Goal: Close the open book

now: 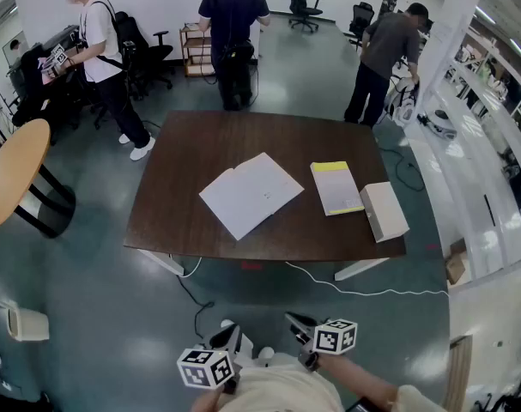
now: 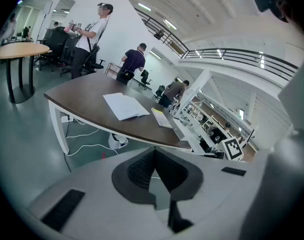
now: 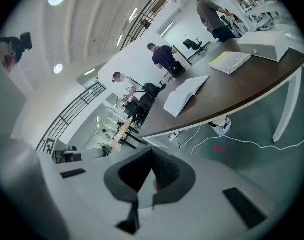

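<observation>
Our left gripper and right gripper both clenched, well apart from the open book, yellow pad and white box to its right

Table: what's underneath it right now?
Under the table, its white legs, a white cable trailing across the floor and a red floor mark show. In the head view the tabletop hides the floor beneath its middle.

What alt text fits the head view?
An open book lies on a dark table, a yellow-topped pad and a white box to its right. The left tool and right tool, both shut, are held short of the table.
</observation>
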